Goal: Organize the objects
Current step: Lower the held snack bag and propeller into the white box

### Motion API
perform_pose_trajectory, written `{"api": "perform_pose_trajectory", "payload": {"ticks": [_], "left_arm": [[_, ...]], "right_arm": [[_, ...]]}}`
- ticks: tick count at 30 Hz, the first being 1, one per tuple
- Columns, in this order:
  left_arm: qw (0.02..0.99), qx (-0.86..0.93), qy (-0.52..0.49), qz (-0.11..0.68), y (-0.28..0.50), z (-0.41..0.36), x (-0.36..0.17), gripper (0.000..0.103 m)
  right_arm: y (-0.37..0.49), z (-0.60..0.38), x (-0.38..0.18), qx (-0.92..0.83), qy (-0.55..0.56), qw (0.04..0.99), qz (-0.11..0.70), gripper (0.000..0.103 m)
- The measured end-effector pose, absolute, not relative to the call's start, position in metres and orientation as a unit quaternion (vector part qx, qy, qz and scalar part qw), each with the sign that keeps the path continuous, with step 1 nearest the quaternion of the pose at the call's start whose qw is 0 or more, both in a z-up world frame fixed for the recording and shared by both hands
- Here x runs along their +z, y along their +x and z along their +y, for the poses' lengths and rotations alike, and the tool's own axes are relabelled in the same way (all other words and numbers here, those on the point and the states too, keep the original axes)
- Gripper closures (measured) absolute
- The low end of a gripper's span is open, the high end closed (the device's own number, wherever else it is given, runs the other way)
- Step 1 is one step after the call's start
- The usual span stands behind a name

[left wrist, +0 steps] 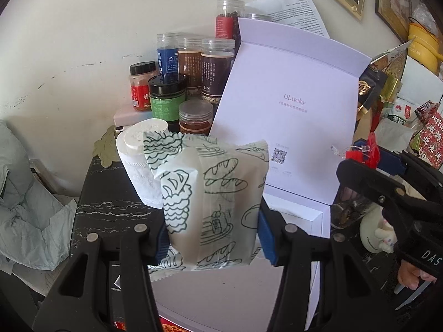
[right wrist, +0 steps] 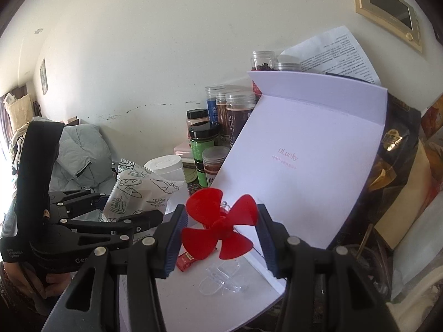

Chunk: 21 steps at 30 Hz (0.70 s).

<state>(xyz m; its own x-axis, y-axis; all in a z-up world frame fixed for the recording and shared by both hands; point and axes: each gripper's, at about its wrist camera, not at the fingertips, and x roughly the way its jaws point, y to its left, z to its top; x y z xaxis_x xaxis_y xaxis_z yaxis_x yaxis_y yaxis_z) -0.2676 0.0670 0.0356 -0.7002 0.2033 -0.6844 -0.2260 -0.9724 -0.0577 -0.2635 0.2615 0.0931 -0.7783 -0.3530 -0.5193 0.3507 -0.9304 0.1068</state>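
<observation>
My left gripper is shut on a white bread packet printed with loaf drawings, its blue pads pressing both sides. The packet hangs above the base of an open white box, whose lid stands upright behind. In the right wrist view, my right gripper is shut on a red four-blade propeller, held over the box base. A clear plastic piece and a small red pack show below it. The left gripper with the packet is to the left.
Several spice jars crowd the wall behind the box. A paper roll stands on the dark marble table. A grey-green garment lies left; snack bags pile up right. A printed sheet leans behind the lid.
</observation>
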Motion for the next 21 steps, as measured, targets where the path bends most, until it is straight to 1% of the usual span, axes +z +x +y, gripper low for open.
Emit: {"api": "perform_pose_trajectory", "payload": {"ticks": [8, 13, 21], "left_arm": [[0.128, 0.916, -0.379, 0.027, -0.285, 0.065, 0.022, 0.052], [0.145, 0.902, -0.406, 0.033, -0.296, 0.064, 0.005, 0.052], [0.127, 0.896, -0.422, 0.056, -0.306, 0.065, -0.012, 0.052]], "right_arm": [[-0.29, 0.253, 0.076, -0.935, 0.288, 0.208, 0.002, 0.053], [-0.295, 0.247, 0.062, -0.928, 0.3, 0.221, 0.013, 0.053], [-0.307, 0.241, 0.043, -0.919, 0.327, 0.22, 0.024, 0.052]]}}
